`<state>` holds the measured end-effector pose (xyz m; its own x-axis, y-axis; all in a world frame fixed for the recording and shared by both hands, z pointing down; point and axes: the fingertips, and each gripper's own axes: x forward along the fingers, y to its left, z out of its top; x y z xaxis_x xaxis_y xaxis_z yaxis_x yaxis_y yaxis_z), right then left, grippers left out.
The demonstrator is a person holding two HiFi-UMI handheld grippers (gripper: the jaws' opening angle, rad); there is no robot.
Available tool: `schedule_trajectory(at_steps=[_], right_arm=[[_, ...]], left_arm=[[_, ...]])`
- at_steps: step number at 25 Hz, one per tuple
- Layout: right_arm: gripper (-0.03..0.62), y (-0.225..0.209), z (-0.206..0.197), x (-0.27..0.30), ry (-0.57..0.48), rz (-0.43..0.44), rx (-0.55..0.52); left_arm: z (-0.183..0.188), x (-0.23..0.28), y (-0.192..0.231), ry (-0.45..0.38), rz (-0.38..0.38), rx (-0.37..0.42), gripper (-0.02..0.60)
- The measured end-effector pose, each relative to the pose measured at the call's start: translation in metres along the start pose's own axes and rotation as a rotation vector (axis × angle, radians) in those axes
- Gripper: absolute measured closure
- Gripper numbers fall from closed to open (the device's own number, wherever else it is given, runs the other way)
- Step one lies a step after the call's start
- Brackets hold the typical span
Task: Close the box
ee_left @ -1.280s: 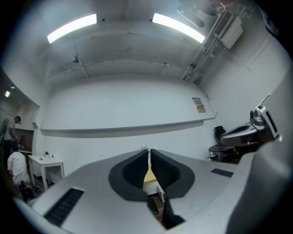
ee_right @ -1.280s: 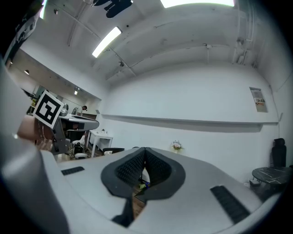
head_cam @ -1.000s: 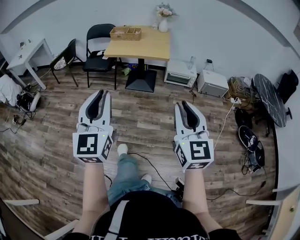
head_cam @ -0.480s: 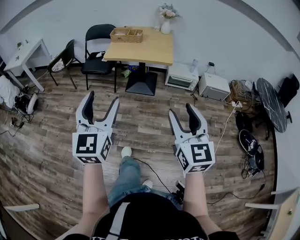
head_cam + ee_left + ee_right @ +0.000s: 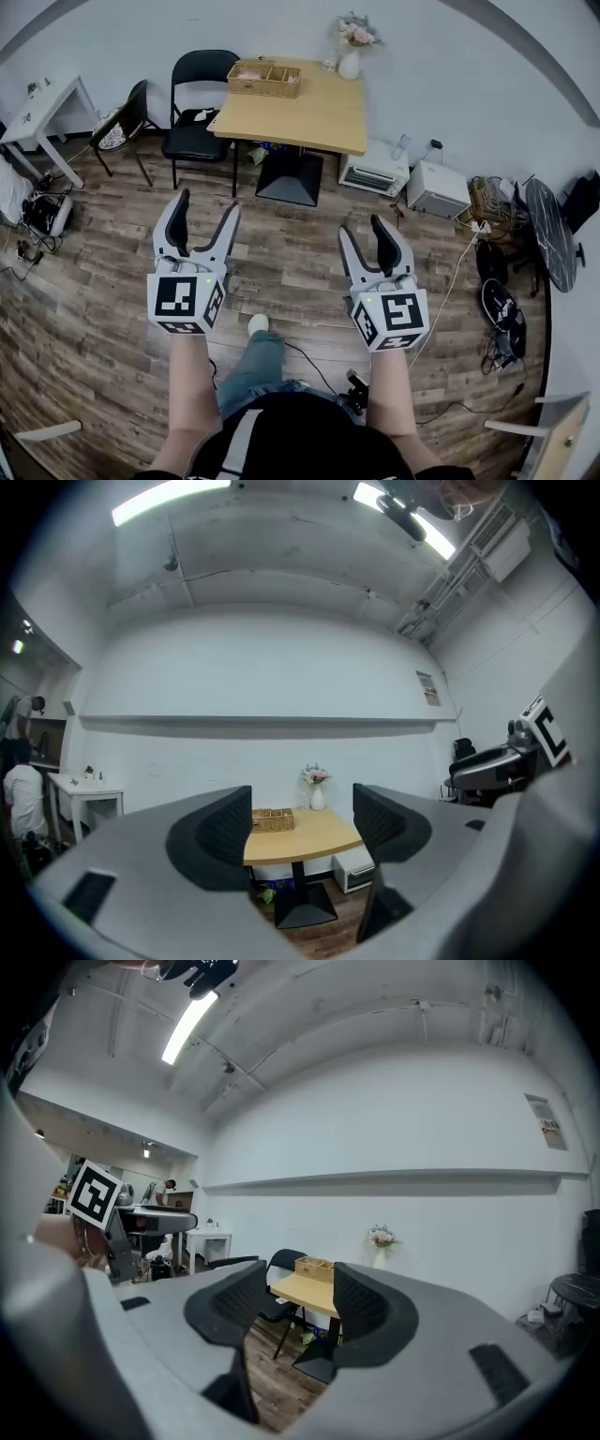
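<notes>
Box (image 5: 263, 79) on table (image 5: 319, 114), well beyond left gripper (image 5: 206, 200) and right gripper (image 5: 362, 225)

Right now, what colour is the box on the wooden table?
The box is light tan and looks woven; the head view shows it best.

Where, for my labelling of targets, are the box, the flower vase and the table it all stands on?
box (image 5: 265, 79), head view, middle of its woven top.
vase (image 5: 350, 66), head view, its white body below the flowers.
table (image 5: 319, 114), head view, bare wooden top near the front edge.
</notes>
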<state>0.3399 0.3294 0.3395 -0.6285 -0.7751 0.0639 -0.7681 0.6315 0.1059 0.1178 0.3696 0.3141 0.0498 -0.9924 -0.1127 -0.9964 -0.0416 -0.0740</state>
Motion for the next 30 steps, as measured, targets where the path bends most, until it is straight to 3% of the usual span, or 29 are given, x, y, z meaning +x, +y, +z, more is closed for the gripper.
schedule_trajectory(at_steps=[8,16,30], right_arm=[[0.378,0.008,0.005,0.124,0.046,0.020,-0.036],[0.379,0.012,0.023,0.213,0.041,-0.002,-0.019],[0.379,-0.003,0.016,0.295,0.079,0.046,-0.048]], left_arm=[[-0.016,0.086,0.085,-0.004,0.009,-0.035,0.256],[-0.013,0.149,0.154,-0.030,-0.009,-0.070,0.256],[-0.039,0.204,0.197,-0.016,0.041,-0.120,0.256]])
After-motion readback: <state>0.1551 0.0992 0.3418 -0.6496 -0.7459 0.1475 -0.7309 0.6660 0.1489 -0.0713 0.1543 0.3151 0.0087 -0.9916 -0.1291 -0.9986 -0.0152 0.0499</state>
